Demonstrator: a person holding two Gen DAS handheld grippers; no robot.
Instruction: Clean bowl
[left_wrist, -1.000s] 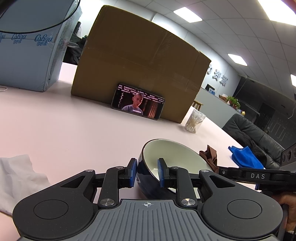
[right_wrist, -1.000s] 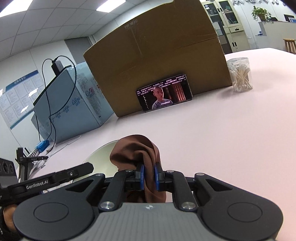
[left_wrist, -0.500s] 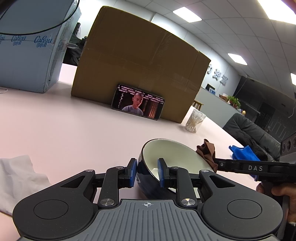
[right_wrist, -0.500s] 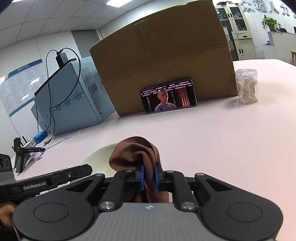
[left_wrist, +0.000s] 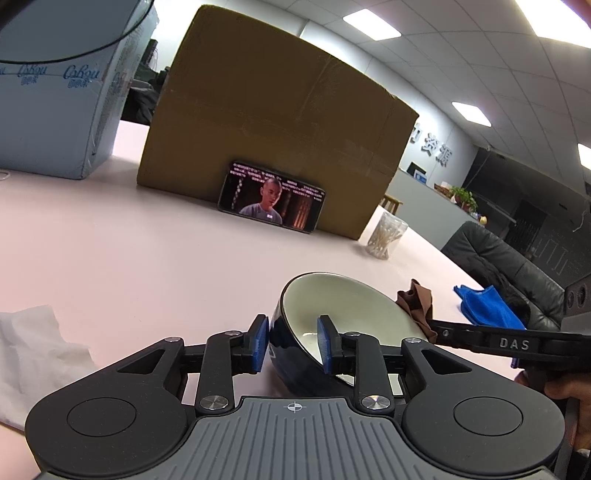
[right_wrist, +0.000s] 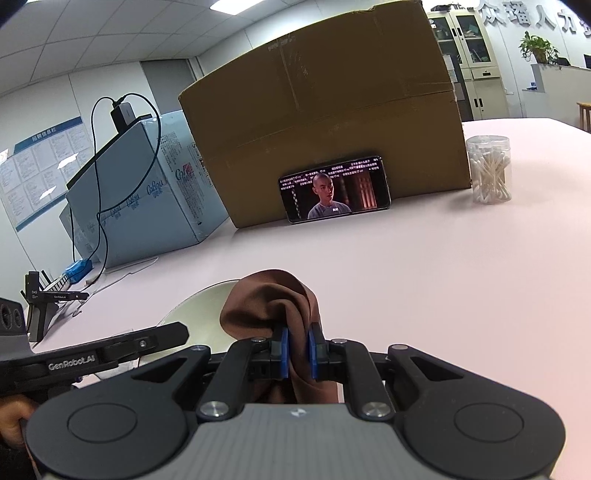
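A bowl (left_wrist: 343, 306), dark blue outside and cream inside, is tilted on the pink table. My left gripper (left_wrist: 293, 343) is shut on its near rim, one pad outside and one inside. My right gripper (right_wrist: 298, 350) is shut on a brown cloth (right_wrist: 273, 306), bunched above the pads. The cloth sits at the bowl's right rim in the left wrist view (left_wrist: 415, 301). A pale part of the bowl (right_wrist: 201, 314) shows left of the cloth in the right wrist view.
A large cardboard box (left_wrist: 273, 110) stands at the back with a phone (left_wrist: 271, 201) leaning on it. A blue carton (left_wrist: 55, 92) is at back left, a jar of cotton swabs (right_wrist: 489, 171) at right. A white tissue (left_wrist: 33, 343) lies at left, a blue cloth (left_wrist: 487, 302) at right.
The right gripper with the brown cloth has shifted slightly at the bowl's right rim. The left gripper and the bowl have stayed nearly still.
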